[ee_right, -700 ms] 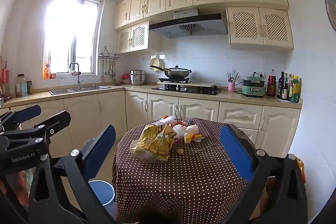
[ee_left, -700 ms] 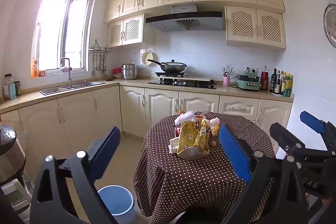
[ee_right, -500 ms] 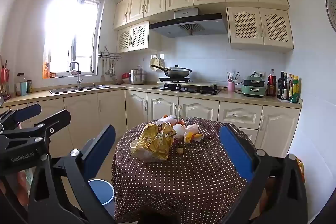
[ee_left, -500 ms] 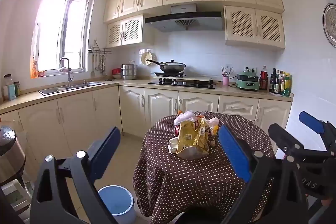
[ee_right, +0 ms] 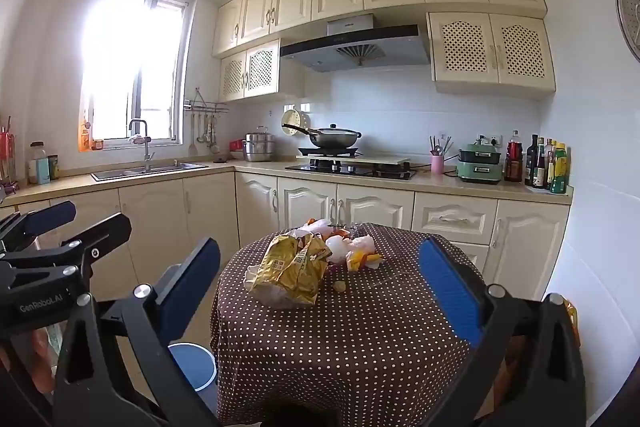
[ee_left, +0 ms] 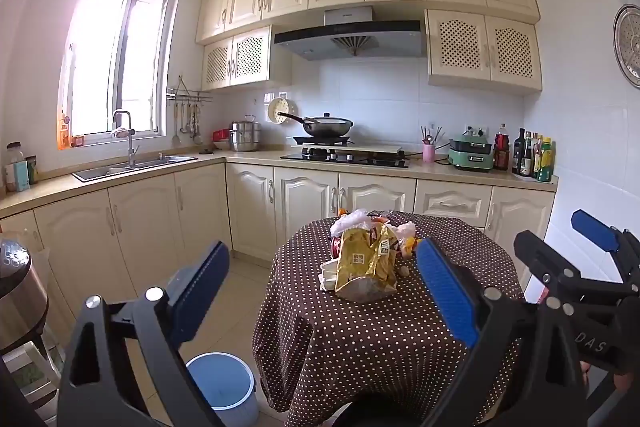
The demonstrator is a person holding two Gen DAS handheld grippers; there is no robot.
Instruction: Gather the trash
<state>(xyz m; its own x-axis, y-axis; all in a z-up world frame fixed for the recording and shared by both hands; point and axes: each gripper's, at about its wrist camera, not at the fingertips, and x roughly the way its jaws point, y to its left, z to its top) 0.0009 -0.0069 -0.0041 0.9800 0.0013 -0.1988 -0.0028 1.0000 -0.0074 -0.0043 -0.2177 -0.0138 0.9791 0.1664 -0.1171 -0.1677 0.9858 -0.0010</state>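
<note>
The yellow snack bag (ee_right: 290, 269) lies crumpled on the round table (ee_right: 360, 339), touching a heap of white and orange scraps (ee_right: 352, 251) behind it. We judge it light, thin and crinkly, likely slippery on flat faces, so we would pinch a creased edge or the torn top rather than the belly. Our left gripper (ee_left: 324, 291) and right gripper (ee_right: 320, 291) both hang short of the table, fingers spread wide, holding nothing. The blue bin (ee_left: 222, 383) stands on the floor just beside the table's left edge.
</note>
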